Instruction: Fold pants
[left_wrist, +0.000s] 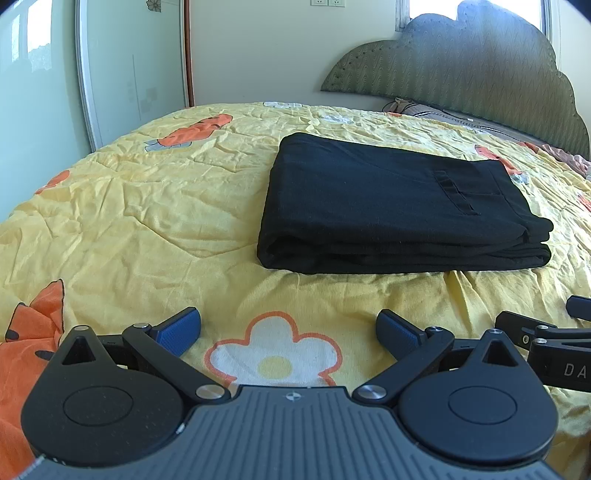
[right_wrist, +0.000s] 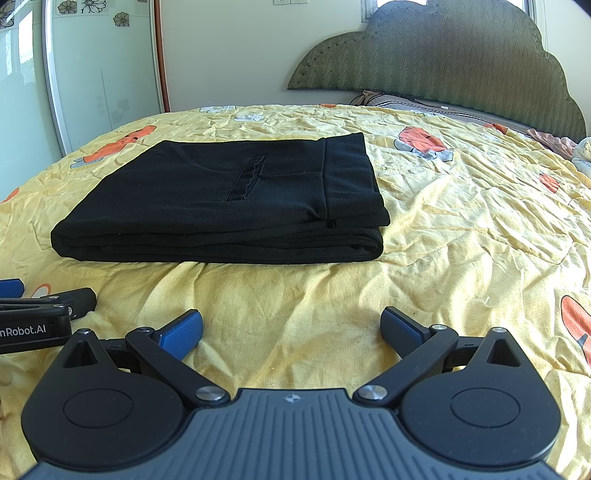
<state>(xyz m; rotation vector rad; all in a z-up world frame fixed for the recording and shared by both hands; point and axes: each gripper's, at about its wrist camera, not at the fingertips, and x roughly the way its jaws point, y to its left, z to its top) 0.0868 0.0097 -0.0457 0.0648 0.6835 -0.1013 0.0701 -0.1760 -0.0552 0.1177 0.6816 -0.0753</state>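
Black pants lie folded into a thick rectangle on the yellow quilt, a back pocket facing up. In the right wrist view the same pants sit ahead and to the left. My left gripper is open, resting low over the quilt a short way in front of the pants, nothing between its blue pads. My right gripper is open too, also short of the folded stack and holding nothing. Each gripper shows at the other view's edge: the right gripper and the left gripper.
The yellow quilt with orange and white flower prints covers the bed. A green padded headboard and pillows stand at the far right. A glass sliding door lines the left wall.
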